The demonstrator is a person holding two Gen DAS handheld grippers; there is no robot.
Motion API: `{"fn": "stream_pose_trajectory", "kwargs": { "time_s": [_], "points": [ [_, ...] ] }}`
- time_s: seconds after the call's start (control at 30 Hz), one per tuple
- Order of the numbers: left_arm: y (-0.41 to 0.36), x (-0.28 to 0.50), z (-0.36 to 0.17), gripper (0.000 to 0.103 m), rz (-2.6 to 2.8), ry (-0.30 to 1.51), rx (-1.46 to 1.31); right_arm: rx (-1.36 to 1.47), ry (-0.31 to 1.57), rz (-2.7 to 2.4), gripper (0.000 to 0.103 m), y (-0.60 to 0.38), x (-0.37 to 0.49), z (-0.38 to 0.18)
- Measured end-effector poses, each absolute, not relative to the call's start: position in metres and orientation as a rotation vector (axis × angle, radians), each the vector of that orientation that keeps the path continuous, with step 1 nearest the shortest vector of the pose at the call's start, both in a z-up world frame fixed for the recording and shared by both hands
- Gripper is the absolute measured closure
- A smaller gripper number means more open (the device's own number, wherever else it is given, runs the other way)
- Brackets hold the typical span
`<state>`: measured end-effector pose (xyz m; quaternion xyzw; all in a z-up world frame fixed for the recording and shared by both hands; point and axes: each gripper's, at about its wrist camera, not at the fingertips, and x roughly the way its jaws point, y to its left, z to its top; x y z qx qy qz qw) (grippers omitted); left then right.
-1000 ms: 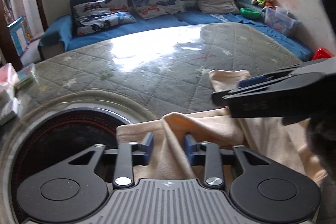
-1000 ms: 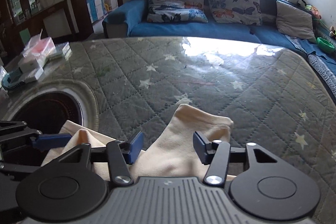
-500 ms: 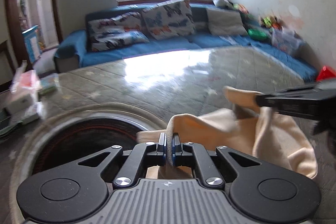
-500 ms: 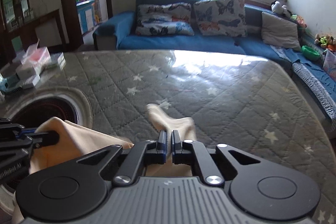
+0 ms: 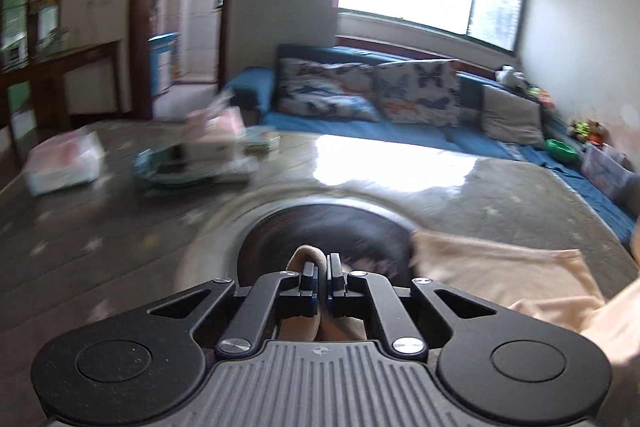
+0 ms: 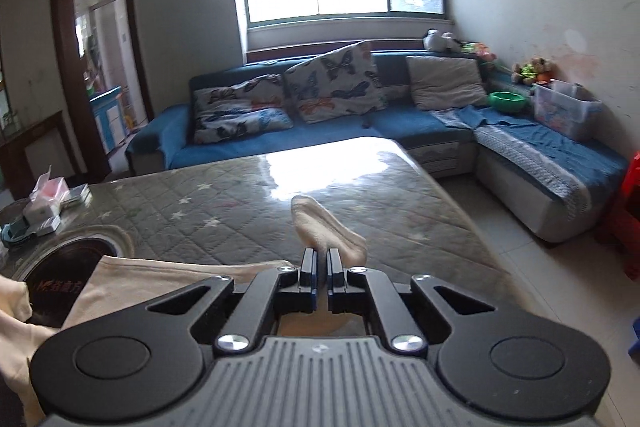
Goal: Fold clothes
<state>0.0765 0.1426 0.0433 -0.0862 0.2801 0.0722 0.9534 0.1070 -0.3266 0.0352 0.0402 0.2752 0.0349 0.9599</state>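
The garment (image 5: 504, 277) is a soft, pale peach knit, matte and limp, lying in loose folds across the table (image 6: 224, 203); that table wears a quilted grey-green cover stitched in diamonds and dotted with pale stars, under a glossy sheet that throws back the window's glare; a round dark inset (image 5: 320, 231) with a pale raised rim sits in it, blurred in the left wrist view, and part of the cloth hangs over it. The left gripper (image 5: 322, 277) is matte black, with ribbed grey housing and blue-edged pads; its jaws are pinched tight on a rolled fold of the cloth, which pokes up as a rounded hump just past the fingertips, while the rest spreads to the right over the inset's rim. The right gripper (image 6: 322, 269) is likewise clamped on the garment; a sleeve-like tube of fabric stands out beyond its fingertips, tilted away over the quilted top, and the wider body of the cloth trails left toward the inset. Behind the table runs a blue sofa (image 6: 400, 123) with butterfly-print cushions (image 6: 332, 83).
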Motion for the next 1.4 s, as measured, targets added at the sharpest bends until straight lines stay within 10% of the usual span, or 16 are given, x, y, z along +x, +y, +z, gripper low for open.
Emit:
{"fn": "stream_pose_trajectory", "kwargs": {
  "time_s": [0.47, 0.73, 1.0, 1.2, 1.4],
  "points": [
    [0.167, 0.012, 0.010, 0.092, 0.234, 0.730, -0.162, 0.156, 0.647, -0.129, 0.100, -0.402, 0.051, -0.005],
    [0.145, -0.012, 0.029, 0.086, 0.126, 0.638, -0.012, 0.130, 0.698, -0.105, 0.070, -0.402, 0.058, -0.029],
    [0.133, -0.016, 0.036, 0.079, 0.071, 0.601, 0.000, 0.168, 0.742, -0.115, 0.068, -0.409, 0.074, -0.052],
    [0.071, -0.007, 0.035, 0.079, -0.225, 0.563, 0.072, 0.151, 0.732, -0.103, 0.097, -0.405, 0.073, -0.052],
    [0.023, 0.013, 0.016, 0.077, -0.419, 0.585, 0.185, 0.112, 0.664, -0.184, 0.099, -0.409, 0.051, -0.033]
  ]
}}
